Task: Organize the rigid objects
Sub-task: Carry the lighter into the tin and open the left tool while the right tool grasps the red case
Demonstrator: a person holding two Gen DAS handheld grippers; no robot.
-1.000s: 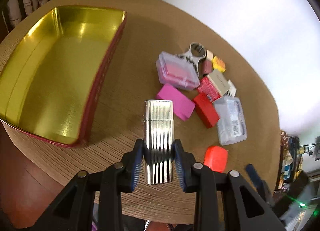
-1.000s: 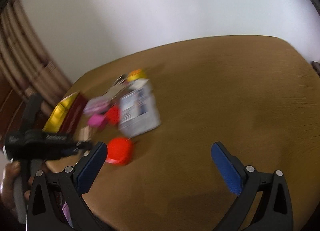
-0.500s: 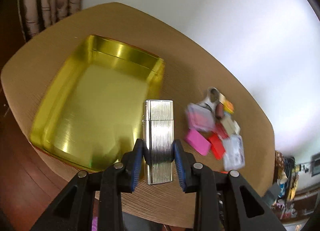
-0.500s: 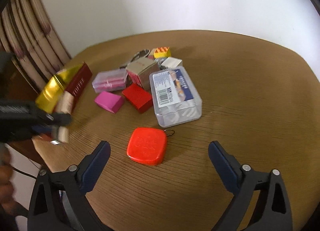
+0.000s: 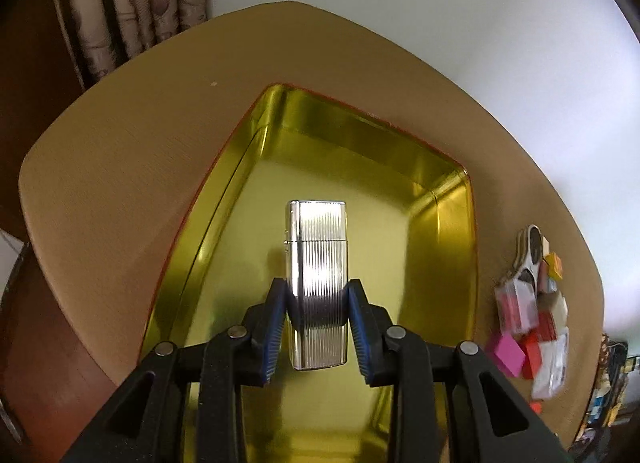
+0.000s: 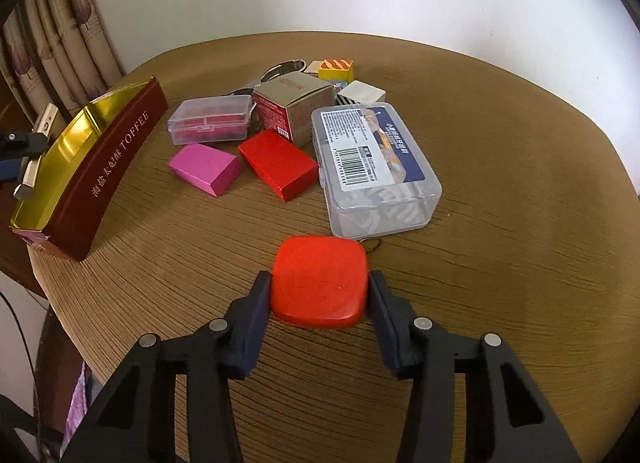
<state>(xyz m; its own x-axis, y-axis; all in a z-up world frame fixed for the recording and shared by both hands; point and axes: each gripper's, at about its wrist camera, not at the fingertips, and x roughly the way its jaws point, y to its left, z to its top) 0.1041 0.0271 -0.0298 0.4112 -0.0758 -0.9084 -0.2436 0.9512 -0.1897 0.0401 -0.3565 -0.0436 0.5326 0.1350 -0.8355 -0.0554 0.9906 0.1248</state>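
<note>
My left gripper [image 5: 318, 295] is shut on a ribbed silver lighter [image 5: 318, 239] and holds it above the inside of the open gold tin [image 5: 360, 151]. The tin stands at the table's left, its dark red wall [image 6: 116, 151] printed TOFFEE, and the lighter [image 6: 34, 155] hangs over its near end. In the right wrist view a red-orange rounded case [image 6: 320, 279] lies on the table near the front. My right gripper [image 6: 319, 291] is shut on it, with a blue pad pressed to each side.
Behind the case sit a labelled clear plastic box [image 6: 376, 167], a red box [image 6: 280, 165], a pink box [image 6: 206, 169], a small clear case [image 6: 210, 121], a cardboard carton [image 6: 294, 103] and small blocks. The table edge [image 6: 60, 295] curves close at front left. Curtains [image 6: 60, 43] hang behind.
My left gripper carried the lighter left, from beside the tin to over it. The right gripper moved forward to the red-orange case and shut on it from wide open.
</note>
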